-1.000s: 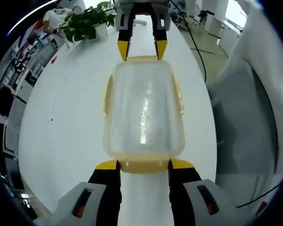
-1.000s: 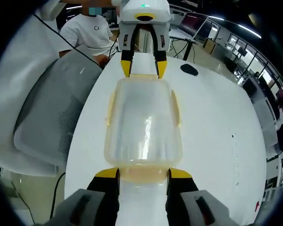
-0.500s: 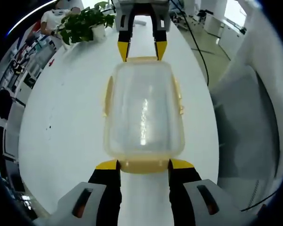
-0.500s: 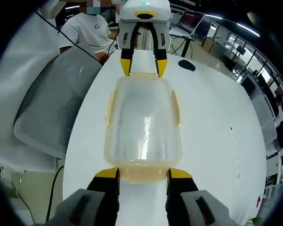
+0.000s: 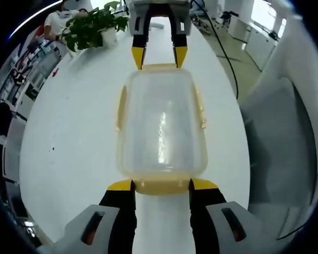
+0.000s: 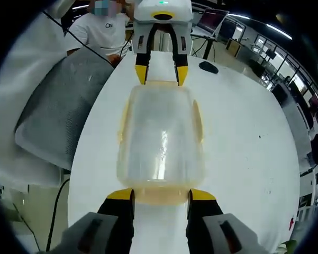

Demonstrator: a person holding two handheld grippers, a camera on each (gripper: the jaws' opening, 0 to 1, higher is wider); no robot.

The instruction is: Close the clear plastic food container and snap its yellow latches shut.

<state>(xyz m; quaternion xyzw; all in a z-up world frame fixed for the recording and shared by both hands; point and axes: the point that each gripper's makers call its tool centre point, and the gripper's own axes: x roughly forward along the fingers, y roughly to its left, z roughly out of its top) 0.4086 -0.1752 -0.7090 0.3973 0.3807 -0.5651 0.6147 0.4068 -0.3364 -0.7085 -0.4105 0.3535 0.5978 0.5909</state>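
Left gripper view: left gripper at the bottom, yellow-tipped jaws spread to either side of the near yellow end latch of the clear plastic food container, tips just beside it; grip cannot be told. Container on the white table, lid on, side latches along its long edges. At the far end, right gripper, jaws spread astride the opposite latch. Potted plant at the far left; grey chair to the right.

Right gripper view: same container lengthwise between the two tools. Right gripper near, jaws apart flanking the end latch; left gripper far, likewise. Grey mesh chair left, seated person beyond, black mouse on the table.
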